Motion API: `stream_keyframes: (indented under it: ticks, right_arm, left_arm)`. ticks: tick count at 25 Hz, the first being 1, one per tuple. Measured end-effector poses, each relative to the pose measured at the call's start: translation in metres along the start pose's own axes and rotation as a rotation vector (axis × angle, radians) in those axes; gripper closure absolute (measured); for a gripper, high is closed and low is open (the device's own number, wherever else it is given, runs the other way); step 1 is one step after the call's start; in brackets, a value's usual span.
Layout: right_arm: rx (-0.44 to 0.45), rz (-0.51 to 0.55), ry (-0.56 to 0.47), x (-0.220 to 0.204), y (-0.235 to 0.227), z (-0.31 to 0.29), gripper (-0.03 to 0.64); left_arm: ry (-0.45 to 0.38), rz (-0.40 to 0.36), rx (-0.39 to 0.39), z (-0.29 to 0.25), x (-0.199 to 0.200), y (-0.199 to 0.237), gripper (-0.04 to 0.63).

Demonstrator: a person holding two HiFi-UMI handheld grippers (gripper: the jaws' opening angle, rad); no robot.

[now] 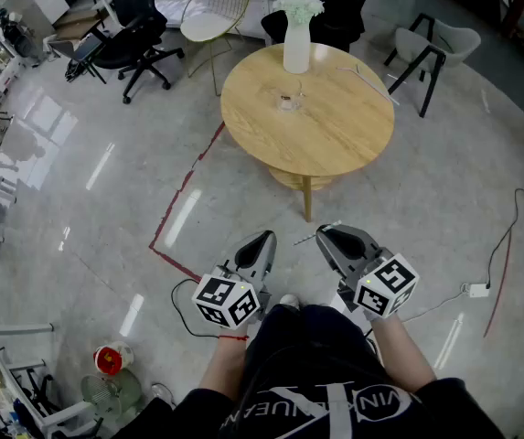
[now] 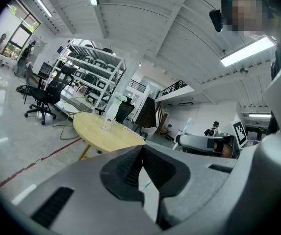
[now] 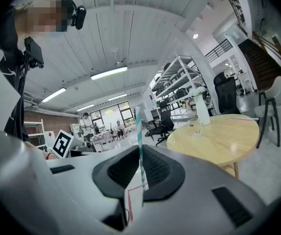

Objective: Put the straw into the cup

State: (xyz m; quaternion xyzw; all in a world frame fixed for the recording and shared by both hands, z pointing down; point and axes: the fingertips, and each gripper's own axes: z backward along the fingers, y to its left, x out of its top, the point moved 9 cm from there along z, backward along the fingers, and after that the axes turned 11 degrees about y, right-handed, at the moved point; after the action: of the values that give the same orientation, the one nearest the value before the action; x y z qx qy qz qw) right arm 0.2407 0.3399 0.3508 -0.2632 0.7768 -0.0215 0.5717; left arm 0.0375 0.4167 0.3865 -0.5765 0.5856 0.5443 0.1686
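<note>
Just behind the right hand-held gripper (image 1: 327,238), shirt (image 1: 335,401) lettering reads upside-down.

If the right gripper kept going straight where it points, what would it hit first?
Probably nothing close: the right gripper aims slightly left of the round table, toward open floor, though depth is hard to judge.

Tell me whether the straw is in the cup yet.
Out. The straw is clamped in the right tool, away from the cup on the table.

The person's black shirt (image 1: 327,366) seems to read "VIN KLEIN", upside down.
</note>
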Motion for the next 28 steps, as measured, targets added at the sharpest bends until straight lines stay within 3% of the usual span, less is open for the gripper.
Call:
stream_keyframes:
  ticks: [6,18,28]
  right_arm:
    - [0.004,0.008,0.019,-0.002,0.0,0.001,0.595]
    - [-0.026,-0.108,-0.043,-0.001,-0.004,0.003,0.595]
    - [0.018,-0.141,-0.015,0.02,-0.036,-0.044,0.595]
  left_arm:
    - [-0.008,0.006,0.001,0.002,0.0,-0.002,0.588]
    - [-0.016,0.017,0.006,0.014,0.007,0.019,0.588]
    - [-0.013,0.096,0.057,-0.002,0.016,0.064,0.588]
